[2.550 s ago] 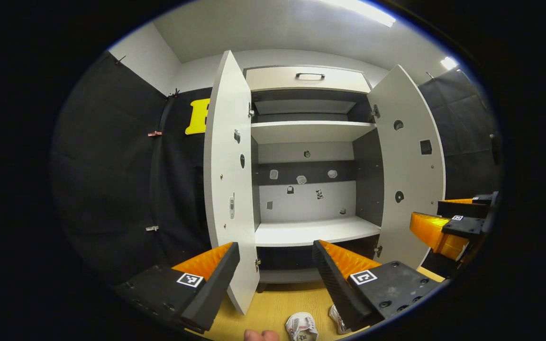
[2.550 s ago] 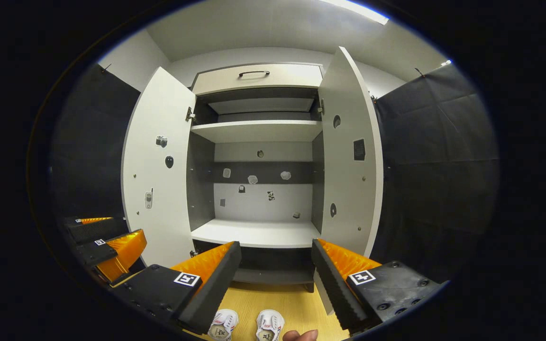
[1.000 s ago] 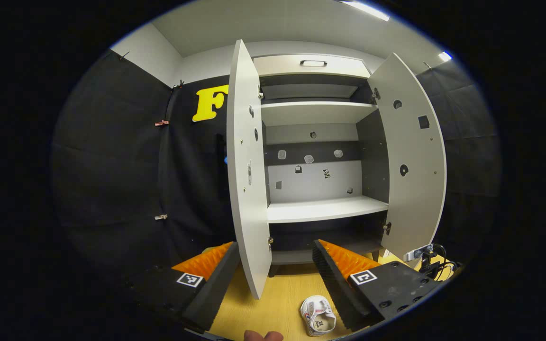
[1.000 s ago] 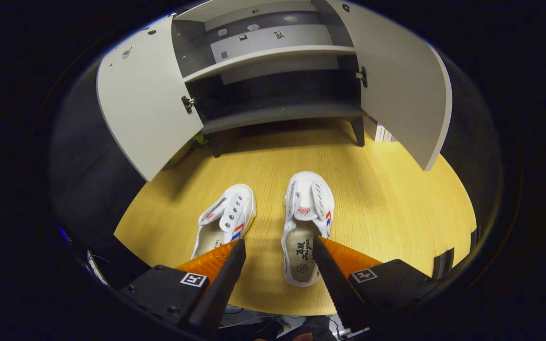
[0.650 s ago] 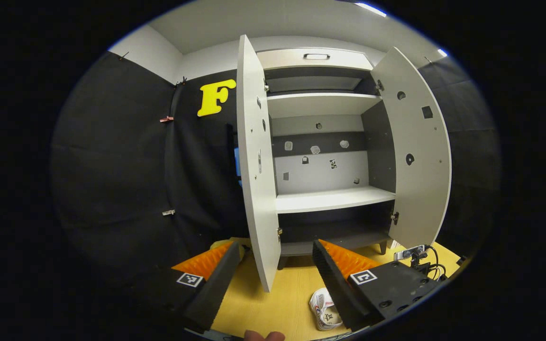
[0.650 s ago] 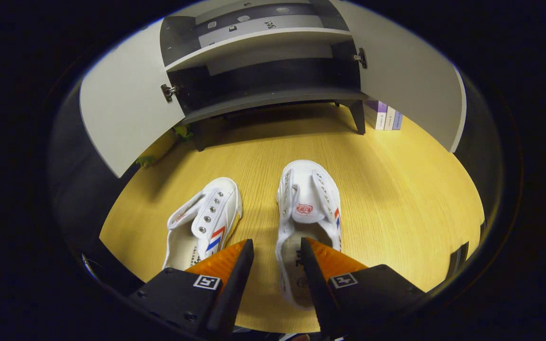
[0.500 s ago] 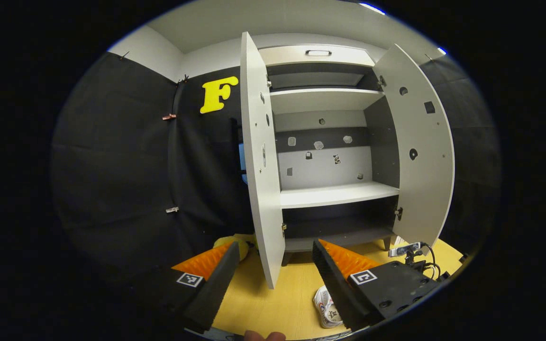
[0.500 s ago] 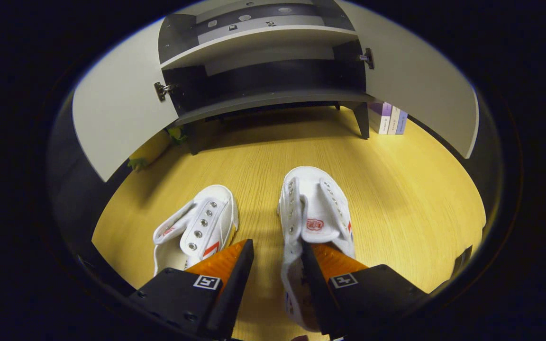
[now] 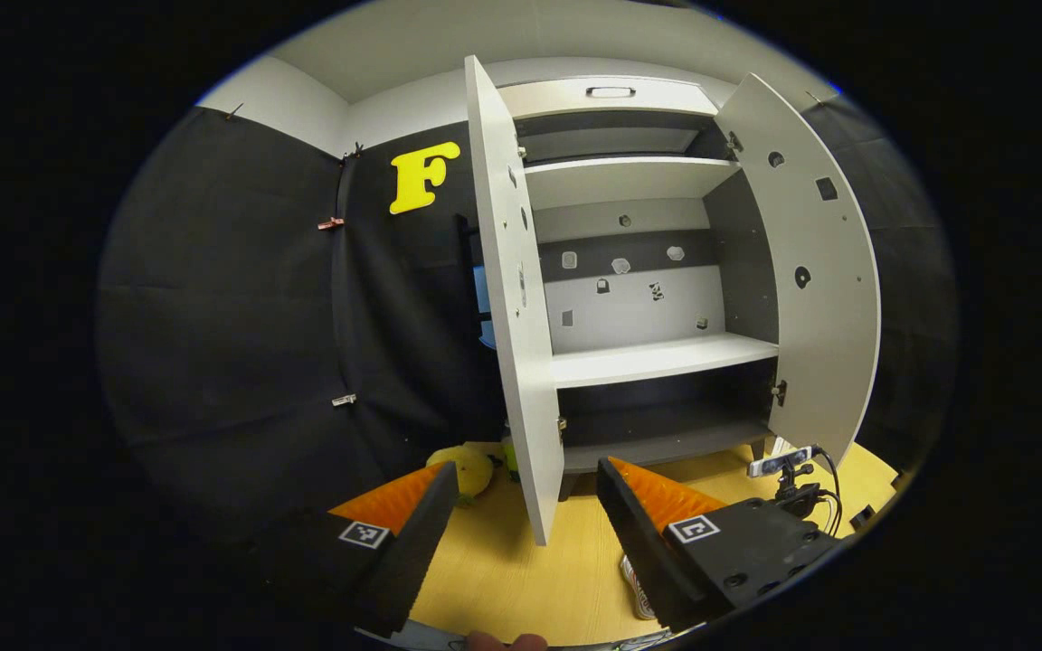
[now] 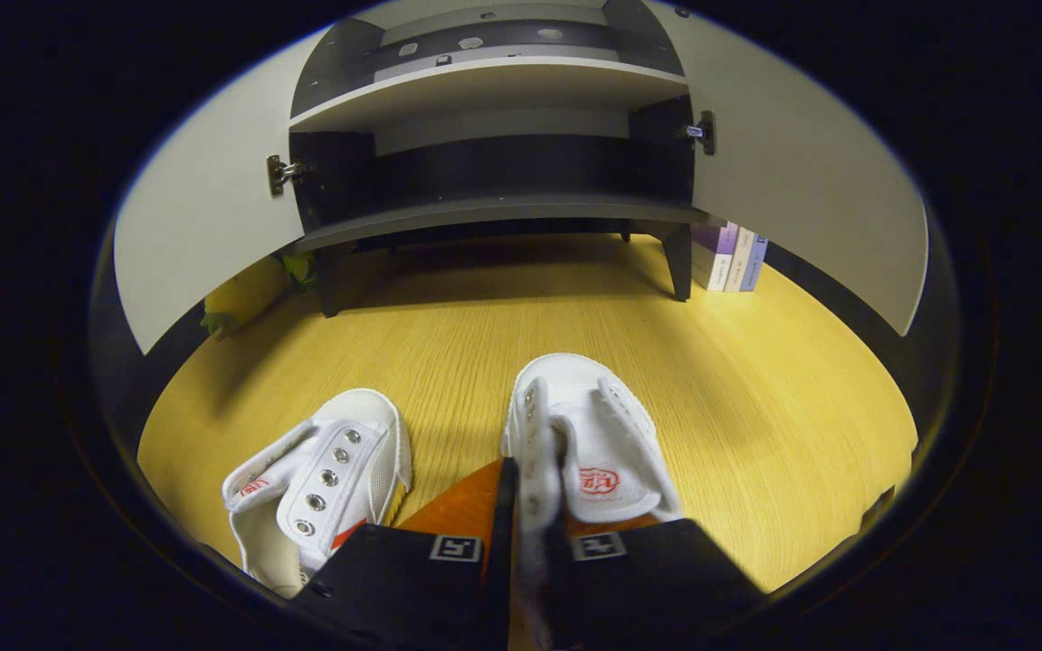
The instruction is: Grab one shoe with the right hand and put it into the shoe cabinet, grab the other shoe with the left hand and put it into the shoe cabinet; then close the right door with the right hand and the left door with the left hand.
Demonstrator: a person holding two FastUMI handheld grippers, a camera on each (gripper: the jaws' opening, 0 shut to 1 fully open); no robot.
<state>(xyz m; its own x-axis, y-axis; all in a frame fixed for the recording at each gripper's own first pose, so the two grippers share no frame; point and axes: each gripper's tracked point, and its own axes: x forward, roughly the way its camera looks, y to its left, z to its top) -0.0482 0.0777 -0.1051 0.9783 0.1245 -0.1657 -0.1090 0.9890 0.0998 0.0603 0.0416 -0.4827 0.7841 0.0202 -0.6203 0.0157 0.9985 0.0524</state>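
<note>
The right shoe [image 10: 589, 434] sits on the yellow wood floor [image 10: 756, 380], toes toward the shoe cabinet [image 10: 494, 212]. Your right gripper [image 10: 528, 533] points down at it, low and close. Its two fingers are squeezed together on the left side wall of that shoe, one finger outside and one inside the opening. The shoe's sole looks flat on the floor.

The left shoe [image 10: 322, 475] lies just beside it, a bit tilted, with nothing touching it. In the left gripper view you see a small bit of a shoe [image 9: 634, 588] behind the right finger.

Your left gripper [image 9: 525, 506] is held up and level, facing the cabinet [image 9: 657, 357]. Its fingers are wide apart and hold nothing.

Both doors stand open. The left door [image 9: 512, 298] is seen almost edge-on in the left gripper view, and the right door [image 9: 824, 271] swings out wide. The shelves inside have no shoes on them. A yellow toy [image 9: 467, 470] lies on the floor by the left door, and some books [image 10: 734, 258] stand by the cabinet's right leg.
</note>
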